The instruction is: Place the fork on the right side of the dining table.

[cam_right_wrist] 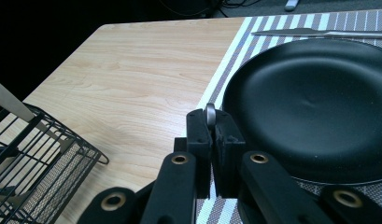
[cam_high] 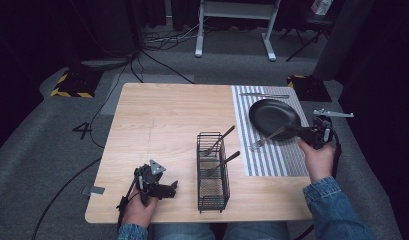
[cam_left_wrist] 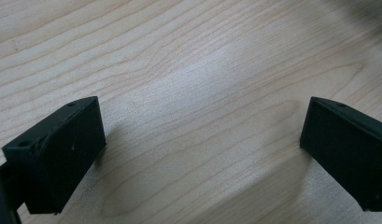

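Black wire basket (cam_high: 213,172) stands mid-table, my landmark, with two utensils leaning in it, forks as far as I can tell. Right of it, on the striped mat (cam_high: 272,150), my right gripper (cam_high: 295,131) is clamped on a fork (cam_high: 267,138) beside the black plate (cam_high: 274,118); a knife (cam_high: 264,95) lies beyond. Left of the basket, my left gripper (cam_high: 172,187) rests spread wide over bare wooden table (cam_high: 162,120), holding nothing.
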`<state>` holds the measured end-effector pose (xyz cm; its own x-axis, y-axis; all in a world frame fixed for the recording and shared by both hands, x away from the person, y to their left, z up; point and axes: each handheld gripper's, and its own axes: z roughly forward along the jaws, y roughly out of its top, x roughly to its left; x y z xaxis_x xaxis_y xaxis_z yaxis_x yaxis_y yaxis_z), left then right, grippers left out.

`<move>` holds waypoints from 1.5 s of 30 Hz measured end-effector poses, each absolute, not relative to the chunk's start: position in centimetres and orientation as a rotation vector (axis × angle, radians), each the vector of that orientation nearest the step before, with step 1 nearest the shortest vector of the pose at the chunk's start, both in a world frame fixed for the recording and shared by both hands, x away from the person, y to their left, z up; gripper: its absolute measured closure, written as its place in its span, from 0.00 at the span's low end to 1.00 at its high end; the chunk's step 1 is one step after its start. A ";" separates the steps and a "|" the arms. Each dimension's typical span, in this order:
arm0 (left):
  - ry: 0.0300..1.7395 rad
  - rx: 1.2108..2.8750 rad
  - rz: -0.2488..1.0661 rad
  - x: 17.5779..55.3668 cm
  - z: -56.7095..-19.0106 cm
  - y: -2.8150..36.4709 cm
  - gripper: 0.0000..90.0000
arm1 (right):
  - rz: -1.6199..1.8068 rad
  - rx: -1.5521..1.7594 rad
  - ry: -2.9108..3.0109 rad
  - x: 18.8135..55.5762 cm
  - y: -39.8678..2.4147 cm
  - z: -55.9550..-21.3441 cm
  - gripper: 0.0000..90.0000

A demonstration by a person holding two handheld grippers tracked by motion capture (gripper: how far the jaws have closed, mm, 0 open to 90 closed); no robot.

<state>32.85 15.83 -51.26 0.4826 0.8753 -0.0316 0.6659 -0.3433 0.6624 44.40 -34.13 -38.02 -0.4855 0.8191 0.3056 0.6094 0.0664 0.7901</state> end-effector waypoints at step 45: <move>1.267 2.117 0.442 32.8 -51.3 15.8 0.00 | 1.130 1.702 2.138 46.8 -38.5 -42.1 0.71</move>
